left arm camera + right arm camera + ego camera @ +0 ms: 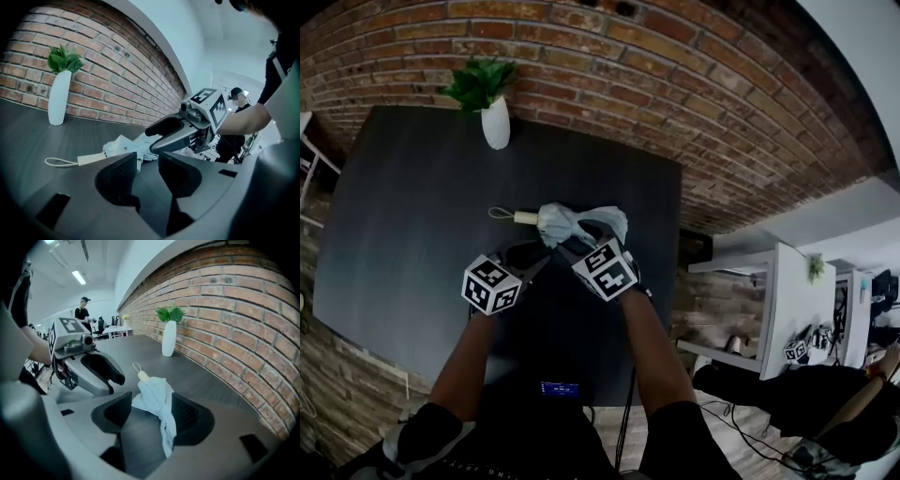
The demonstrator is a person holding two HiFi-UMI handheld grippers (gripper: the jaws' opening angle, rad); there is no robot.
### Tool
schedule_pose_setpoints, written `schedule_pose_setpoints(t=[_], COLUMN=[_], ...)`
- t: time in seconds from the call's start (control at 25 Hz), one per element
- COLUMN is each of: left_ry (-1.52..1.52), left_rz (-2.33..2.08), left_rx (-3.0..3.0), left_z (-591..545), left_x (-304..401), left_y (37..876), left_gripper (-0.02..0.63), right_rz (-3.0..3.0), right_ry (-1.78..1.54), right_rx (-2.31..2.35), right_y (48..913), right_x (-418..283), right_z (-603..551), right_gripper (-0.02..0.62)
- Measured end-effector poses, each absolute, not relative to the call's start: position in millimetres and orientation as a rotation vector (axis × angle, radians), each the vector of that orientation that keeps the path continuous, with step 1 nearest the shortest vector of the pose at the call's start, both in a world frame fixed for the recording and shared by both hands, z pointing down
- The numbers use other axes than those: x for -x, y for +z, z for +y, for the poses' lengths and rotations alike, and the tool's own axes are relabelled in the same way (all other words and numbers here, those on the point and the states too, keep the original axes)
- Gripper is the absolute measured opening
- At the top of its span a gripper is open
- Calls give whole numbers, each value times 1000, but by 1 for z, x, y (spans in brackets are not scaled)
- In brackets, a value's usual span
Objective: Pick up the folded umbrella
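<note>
A folded light-blue umbrella (574, 223) lies on the dark table (412, 187), its cream handle (525, 217) and loop strap pointing left. My right gripper (581, 236) reaches it from the near side. In the right gripper view the jaws of the right gripper (151, 412) stand open with the umbrella's (154, 392) loose fabric lying between them, not pinched. My left gripper (536, 255) sits just left of it, near the handle end. From the left gripper view, the left gripper (149, 165) is open and empty, with the umbrella (123, 147) a little ahead of the jaws.
A white vase (495, 124) with a green plant stands at the table's far edge against the brick wall (675, 84). The table ends just right of the umbrella. A white desk (792, 291) stands further right. A small lit device (561, 388) shows near my body.
</note>
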State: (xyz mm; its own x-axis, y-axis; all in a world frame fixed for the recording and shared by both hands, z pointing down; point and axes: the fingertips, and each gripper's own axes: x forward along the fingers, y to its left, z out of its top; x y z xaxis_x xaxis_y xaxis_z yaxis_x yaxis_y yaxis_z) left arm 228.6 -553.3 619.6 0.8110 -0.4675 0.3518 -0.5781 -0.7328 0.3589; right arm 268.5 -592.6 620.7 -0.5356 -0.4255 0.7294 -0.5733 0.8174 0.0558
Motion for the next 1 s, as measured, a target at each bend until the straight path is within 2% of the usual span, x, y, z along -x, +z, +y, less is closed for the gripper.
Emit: schedule_pose_setpoints(t=[0.16, 0.24, 0.4, 0.44, 0.52, 0.56, 1.0], left_ry=[417, 458, 531, 550, 600, 624, 892], left_rz=[-839, -853, -869, -876, -890, -895, -965], left_rx=[-2523, -2517, -2497, -2494, -2487, -2483, -2437], left_z=[-567, -573, -585, -587, -588, -589, -598], left_x=[-231, -233, -239, -239, -240, -240, -241], left_y=[633, 638, 646, 648, 654, 656, 678], left_gripper=[124, 144, 176, 176, 177, 198, 198], right_rz=[-2135, -2089, -2000, -1980, -1948, -1936, -1881], right_ry=[162, 107, 8, -11, -43, -53, -76], right_rx=[-608, -538, -384, -348, -293, -273, -170], right_y=[641, 649, 663, 667, 674, 678, 702], right_x=[-268, -267, -266, -266, -266, -266, -267], right_z=[-604, -610, -616, -617, -619, -620, -630], right_gripper=[239, 278, 282, 310, 311, 311, 310])
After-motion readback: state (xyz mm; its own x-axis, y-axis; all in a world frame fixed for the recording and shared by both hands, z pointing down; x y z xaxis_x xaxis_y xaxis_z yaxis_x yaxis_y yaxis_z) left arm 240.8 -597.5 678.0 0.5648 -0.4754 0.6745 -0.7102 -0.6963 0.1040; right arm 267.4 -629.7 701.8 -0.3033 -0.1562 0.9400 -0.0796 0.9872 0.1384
